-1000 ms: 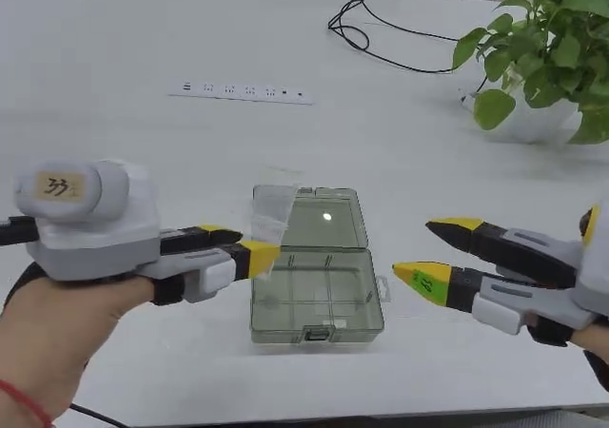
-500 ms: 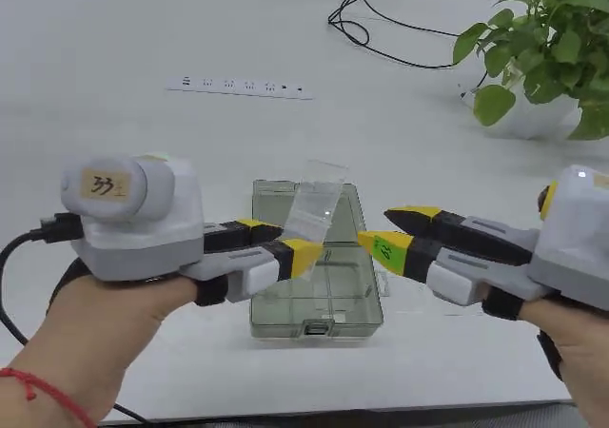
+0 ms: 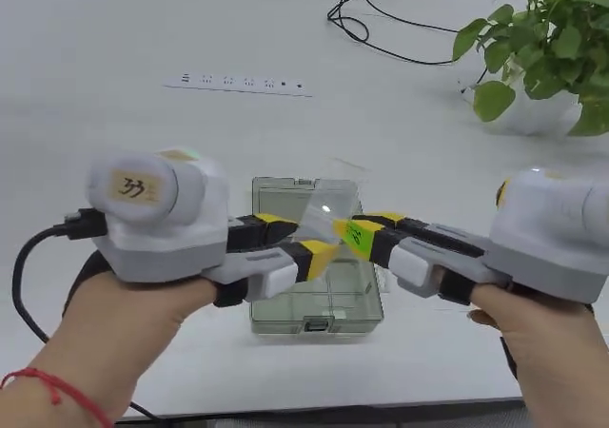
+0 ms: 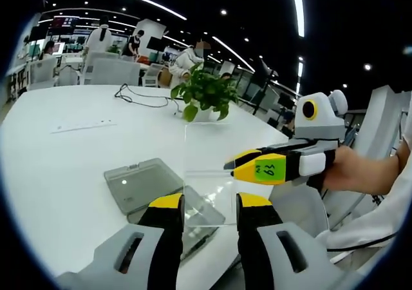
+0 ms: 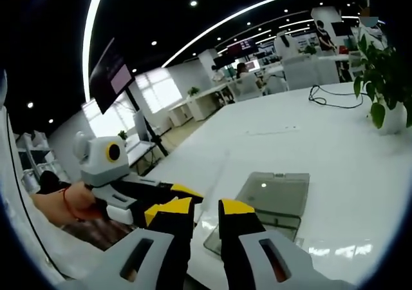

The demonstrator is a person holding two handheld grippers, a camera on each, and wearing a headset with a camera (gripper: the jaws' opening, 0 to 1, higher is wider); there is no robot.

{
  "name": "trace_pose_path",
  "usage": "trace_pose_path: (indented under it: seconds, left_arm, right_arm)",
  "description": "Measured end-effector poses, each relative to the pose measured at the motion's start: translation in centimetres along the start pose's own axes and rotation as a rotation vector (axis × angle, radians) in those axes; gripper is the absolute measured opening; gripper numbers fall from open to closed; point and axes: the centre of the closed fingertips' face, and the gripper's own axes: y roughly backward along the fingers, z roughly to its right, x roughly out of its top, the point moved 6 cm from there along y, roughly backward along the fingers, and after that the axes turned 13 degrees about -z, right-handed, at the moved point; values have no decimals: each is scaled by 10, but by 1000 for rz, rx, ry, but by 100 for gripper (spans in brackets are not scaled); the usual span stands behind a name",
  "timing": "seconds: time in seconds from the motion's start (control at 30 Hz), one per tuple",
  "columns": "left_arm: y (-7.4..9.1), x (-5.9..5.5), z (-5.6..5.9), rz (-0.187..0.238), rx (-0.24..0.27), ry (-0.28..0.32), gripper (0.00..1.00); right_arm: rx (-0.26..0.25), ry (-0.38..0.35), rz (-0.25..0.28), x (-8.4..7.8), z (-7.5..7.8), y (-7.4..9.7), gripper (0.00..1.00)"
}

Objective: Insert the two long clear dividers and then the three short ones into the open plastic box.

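White table, wide & mostly bare. On it: open plastic box at near edge, lid flat behind base; white power strip farther back, approx. centre; black cable looped at far side; potted plant at far right, white pot.

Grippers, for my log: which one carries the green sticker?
The right gripper: a green numbered sticker on one jaw; the left gripper has none.

left gripper from 9 o'clock, right gripper from 3 o'clock, both pinch clear divider above open box; plant at 2 o'clock.
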Motion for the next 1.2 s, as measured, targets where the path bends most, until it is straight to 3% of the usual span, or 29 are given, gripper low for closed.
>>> trace_pose_path:
  seconds: [0.2,0.3,0.4,0.5,0.9,1.2]
  left_arm:
    - [0,1,1,-4,2,-15,30]
    - [-1,1,2,-3,3,-9,31]
    - [-1,0,-1,-1,21,-18,26]
    - [-1,-1,1,11,-8,12,30]
    - [1,-4,8,0,-41,-51,37]
    - [12,-12,-7,-18,-21,-131,44]
  right_arm:
    - [-4,-29,-9,-2,-1,-4,8]
    - [5,-105,-1,-2,-5,-5,7]
    - [-16,-83,-15,-4,-6,-6,6]
    - [-12,-98,-17,-5,-6,-6,6]
    - [-18,-83,-37,2,-11,-6,6]
    - [-44,-71,-68,8,-4,-3,6]
